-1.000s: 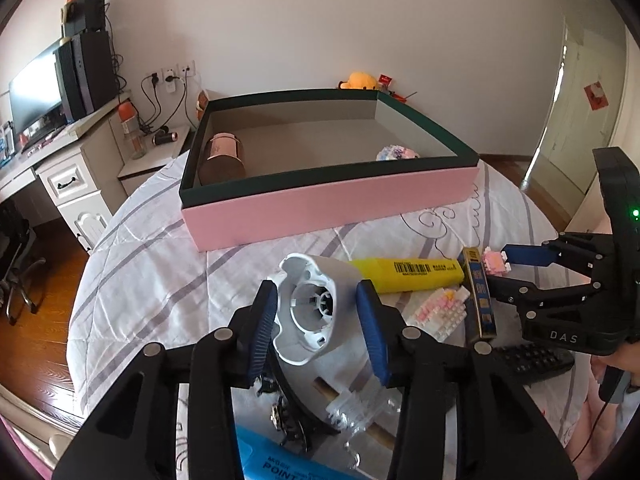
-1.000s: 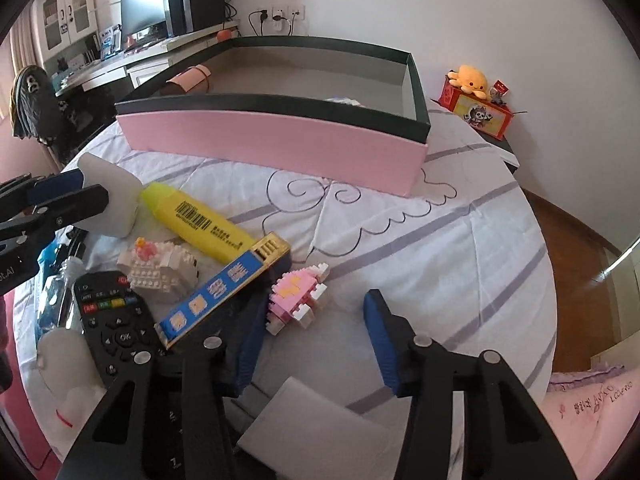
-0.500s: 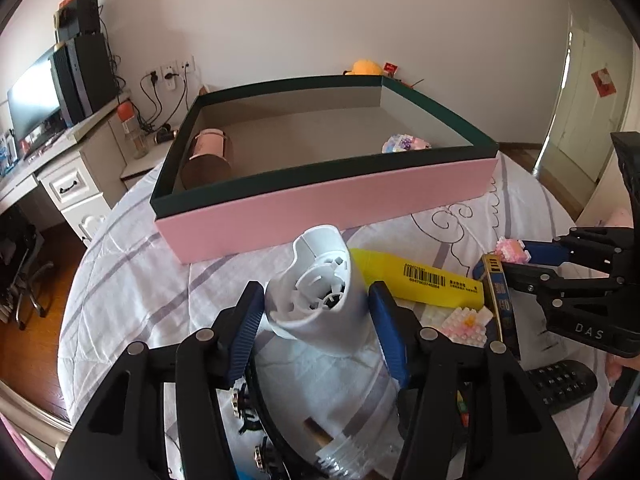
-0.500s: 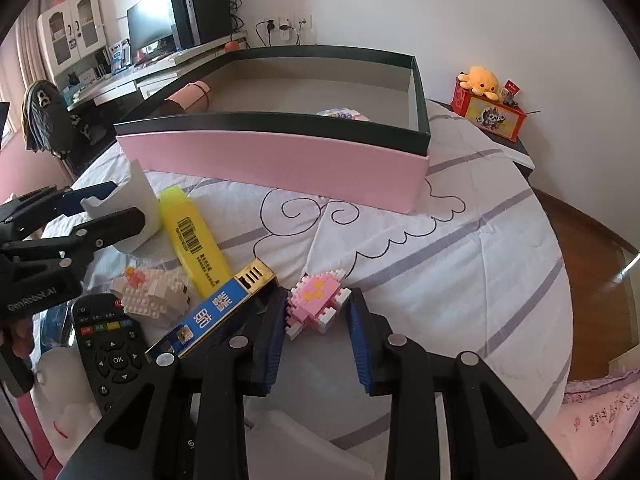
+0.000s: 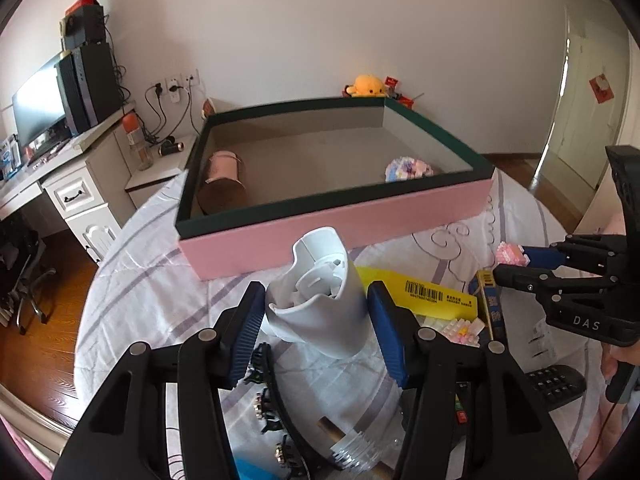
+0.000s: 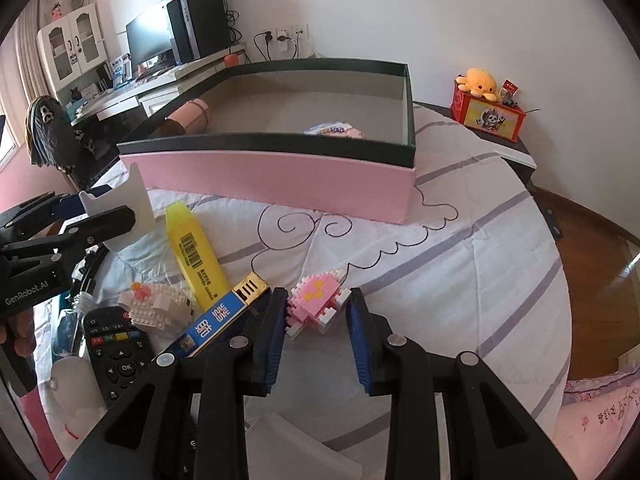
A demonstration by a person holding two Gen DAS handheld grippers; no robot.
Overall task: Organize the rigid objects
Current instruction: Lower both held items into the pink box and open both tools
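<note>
My left gripper [image 5: 316, 320] is shut on a white plastic housing [image 5: 320, 304] and holds it above the bed, in front of the pink box [image 5: 340, 224]; it also shows in the right wrist view [image 6: 120, 208]. My right gripper [image 6: 316, 312] is shut on a pink block toy [image 6: 316, 306] just above the sheet; the toy also shows in the left wrist view [image 5: 512, 254]. The box holds a pink roll [image 5: 222, 180] and a pastel block model [image 5: 408, 170].
On the sheet lie a yellow marker [image 6: 196, 252], a blue and gold box [image 6: 216, 320], a white block model [image 6: 154, 304], a black remote [image 6: 116, 356] and a clear bottle [image 5: 360, 452]. A desk with a monitor [image 5: 40, 108] stands at the left.
My left gripper lifted the white housing and carried it toward the box. My right gripper closed on the pink block toy.
</note>
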